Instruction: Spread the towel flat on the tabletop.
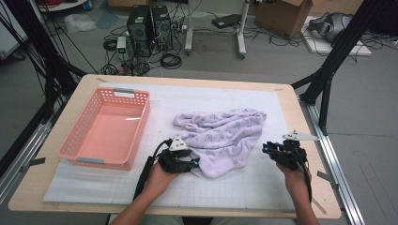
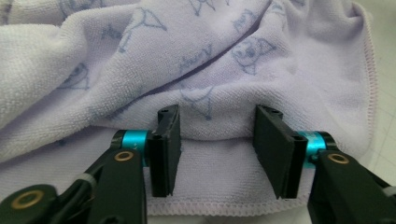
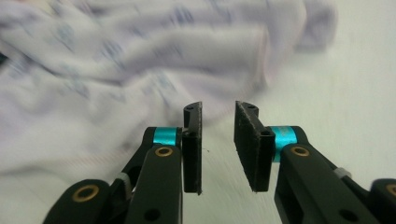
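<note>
No legible text, brand, number or sign can be made out. The lilac towel (image 2: 243, 70) is printed with small blue animal faces, each accompanied by a short line of script, but the lettering is too faint and too small to be read. In the right gripper view the same print is blurred beyond reading.

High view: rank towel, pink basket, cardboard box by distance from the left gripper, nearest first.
From the left gripper:
1. Towel: right at the jaws, mid-table.
2. Pink basket: to its left, on the table's left side.
3. Cardboard box: on the floor beyond the table's far edge, to the right.
</note>
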Motion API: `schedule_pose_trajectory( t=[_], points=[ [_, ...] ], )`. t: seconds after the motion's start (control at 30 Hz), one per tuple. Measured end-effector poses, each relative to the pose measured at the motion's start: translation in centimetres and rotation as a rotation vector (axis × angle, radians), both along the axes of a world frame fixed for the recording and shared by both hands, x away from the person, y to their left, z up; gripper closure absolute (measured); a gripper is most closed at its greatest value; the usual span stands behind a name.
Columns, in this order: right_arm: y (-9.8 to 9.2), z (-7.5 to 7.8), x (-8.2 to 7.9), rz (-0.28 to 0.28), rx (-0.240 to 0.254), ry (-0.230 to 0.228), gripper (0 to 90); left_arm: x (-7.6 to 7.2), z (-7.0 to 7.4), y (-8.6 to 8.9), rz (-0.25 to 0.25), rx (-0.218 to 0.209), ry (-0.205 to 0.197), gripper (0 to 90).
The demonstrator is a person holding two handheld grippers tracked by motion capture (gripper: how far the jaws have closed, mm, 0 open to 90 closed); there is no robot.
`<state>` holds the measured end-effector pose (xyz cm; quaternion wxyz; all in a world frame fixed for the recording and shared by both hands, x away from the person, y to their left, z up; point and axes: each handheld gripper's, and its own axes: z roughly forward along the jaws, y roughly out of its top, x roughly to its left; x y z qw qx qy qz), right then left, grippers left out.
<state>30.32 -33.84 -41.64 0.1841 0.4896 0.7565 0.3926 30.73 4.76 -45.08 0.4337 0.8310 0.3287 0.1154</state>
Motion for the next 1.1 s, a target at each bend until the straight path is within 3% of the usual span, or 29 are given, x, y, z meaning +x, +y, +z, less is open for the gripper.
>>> schedule_pose_trajectory(
  t=[0.07, 0.23, 0.33, 0.4, 0.47, 0.53, 0.63, 0.73, 0.83, 0.97, 1.1],
  points=[
    [0.2, -1.2, 0.3, 0.007, -0.009, 0.037, 73.9, -0.1, 0.0, -0.1, 0.004, 0.032, -0.032, 62.2],
    [3.0, -2.7, 1.3, 0.091, -0.002, 0.104, 72.6, 0.0, 0.0, 0.2, 0.009, 0.035, -0.035, 84.4],
    [4.6, -2.7, 1.8, 0.104, 0.022, 0.091, 61.3, -0.1, 0.1, 0.3, 0.002, 0.046, -0.039, 86.8],
    [5.6, -2.7, 2.3, 0.092, 0.041, 0.088, 60.9, -0.2, 0.1, 0.4, 0.007, 0.039, -0.041, 87.1],
    [6.9, -2.8, 2.8, 0.083, 0.003, 0.095, 63.2, -0.3, 0.2, 0.5, 0.007, 0.042, -0.043, 87.3],
    [8.1, -2.8, 2.9, 0.077, -0.044, 0.069, 76.8, -0.3, 0.1, 0.5, 0.006, 0.038, -0.042, 87.4],
    [8.9, -2.6, 3.0, 0.097, -0.13, 0.044, 85.6, -0.3, 0.1, 0.5, 0.005, 0.036, -0.044, 87.5],
    [7.6, -2.0, 2.6, 0.11, -0.128, 0.068, 86.6, -0.3, 0.3, 1.0, 0.009, 0.023, -0.038, 87.6],
    [4.7, -1.1, 1.4, 0.061, -0.172, 0.042, 86.6, -0.3, 0.6, 1.6, 0.018, 0.0, -0.033, 87.7],
    [0.9, -0.3, -0.2, 0.0, -0.163, 0.056, 86.7, -0.3, 0.8, 2.2, 0.025, -0.019, -0.022, 87.6],
    [-1.1, 0.5, -1.5, -0.023, -0.17, 0.053, 86.9, -0.5, 1.0, 2.9, 0.034, -0.021, -0.02, 87.6]
  ],
)
